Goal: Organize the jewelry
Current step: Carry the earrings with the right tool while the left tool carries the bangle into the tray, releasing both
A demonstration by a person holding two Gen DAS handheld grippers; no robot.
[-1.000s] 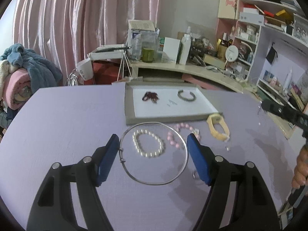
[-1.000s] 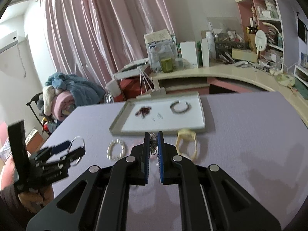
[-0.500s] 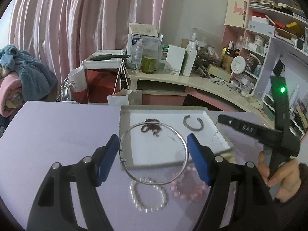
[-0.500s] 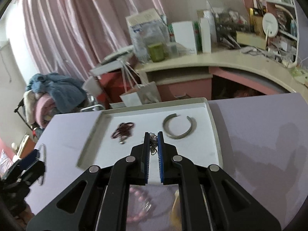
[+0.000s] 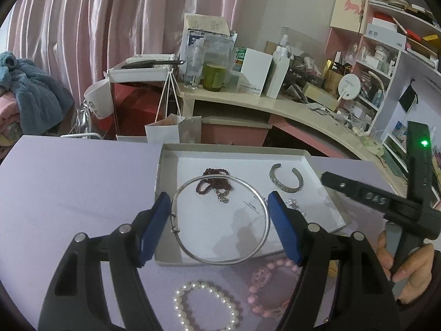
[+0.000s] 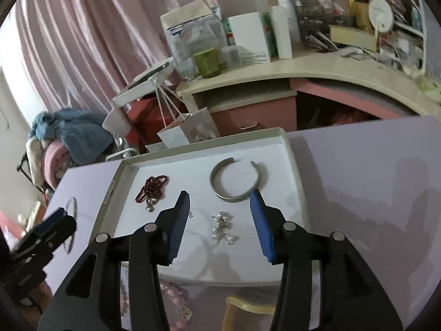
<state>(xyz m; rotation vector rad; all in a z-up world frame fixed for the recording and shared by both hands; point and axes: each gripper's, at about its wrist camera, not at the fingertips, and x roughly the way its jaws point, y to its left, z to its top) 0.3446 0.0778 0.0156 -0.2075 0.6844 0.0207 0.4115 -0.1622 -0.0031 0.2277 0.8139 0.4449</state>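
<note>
- Left claw (image 5: 217, 223) has its blue pads pressed on both sides of a big thin silver hoop necklace (image 5: 220, 218), so it's gripping that. The hoop hangs over the front half of the white tray (image 5: 317, 171), with its near edge sticking out past the tray's front rim.
- Right claw (image 6: 220, 220) has just been opening up, and its jaws stand apart now with nothing pinched. A little tangle of silver chain or earrings (image 6: 223, 227) sits on the tray floor right between the fingers, clear of both pads as far as I can see.
- Already in the tray: a dark red bead bracelet (image 6: 151, 187) toward the left and a silver open cuff bangle (image 6: 237, 182) toward the right, well apart from each other. The cuff's near edge is just beside the right claw's right finger tip; can't tell if they touch.
- The tray sits on a lilac surface (image 5: 69, 179), near its far edge.
- Not in the tray: a white pearl bracelet (image 5: 206, 306) and a pink bead bracelet (image 5: 264, 287) lie side by side on the surface just in front of the tray. From the right wrist view there's also a pale yellow bangle-ish thing (image 6: 248, 314) next to the pink beads, mostly hidden behind the claw.
- In the left wrist view the person's right hand (image 5: 408, 270) wraps the handle of the other claw at the right edge.
- Background is a cluttered desk, shelves and pink curtains.
</note>
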